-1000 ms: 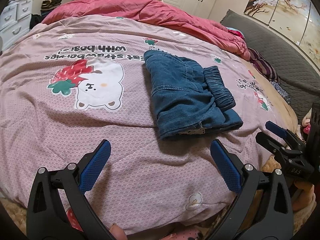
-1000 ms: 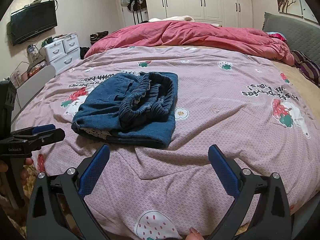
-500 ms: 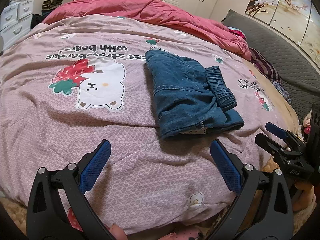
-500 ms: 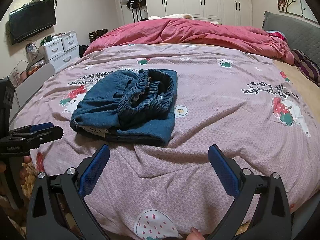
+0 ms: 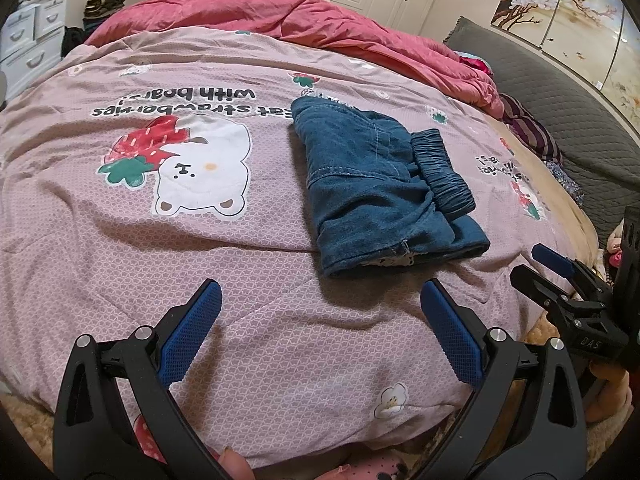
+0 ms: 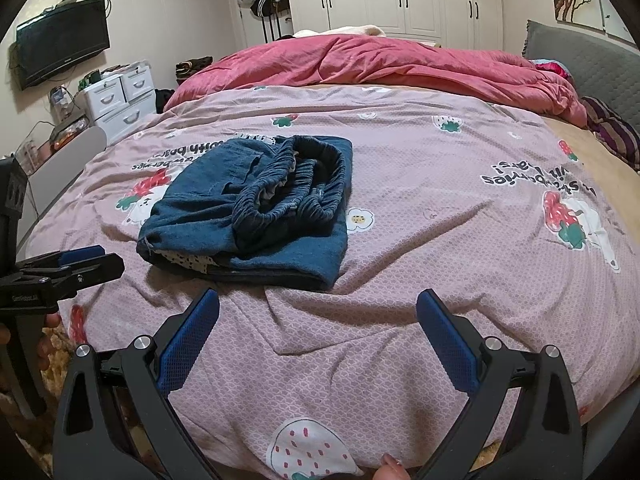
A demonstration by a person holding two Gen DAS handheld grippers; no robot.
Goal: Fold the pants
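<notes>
The blue denim pants (image 5: 380,188) lie folded in a compact bundle on the pink bed cover, with the elastic waistband on top; they also show in the right wrist view (image 6: 256,208). My left gripper (image 5: 320,296) is open and empty, above the cover in front of the pants and apart from them. My right gripper (image 6: 318,304) is open and empty, also short of the pants. The right gripper shows at the right edge of the left wrist view (image 5: 556,276). The left gripper shows at the left edge of the right wrist view (image 6: 80,262).
The pink printed cover (image 5: 200,240) spans the bed. A red quilt (image 6: 380,64) is heaped at the far side. A grey headboard (image 5: 560,100) stands at the right. White drawers (image 6: 120,100) and a wall television (image 6: 60,40) are at the left.
Both grippers have drifted slightly back and lower relative to the bed. The pants have not moved and both grippers stay open.
</notes>
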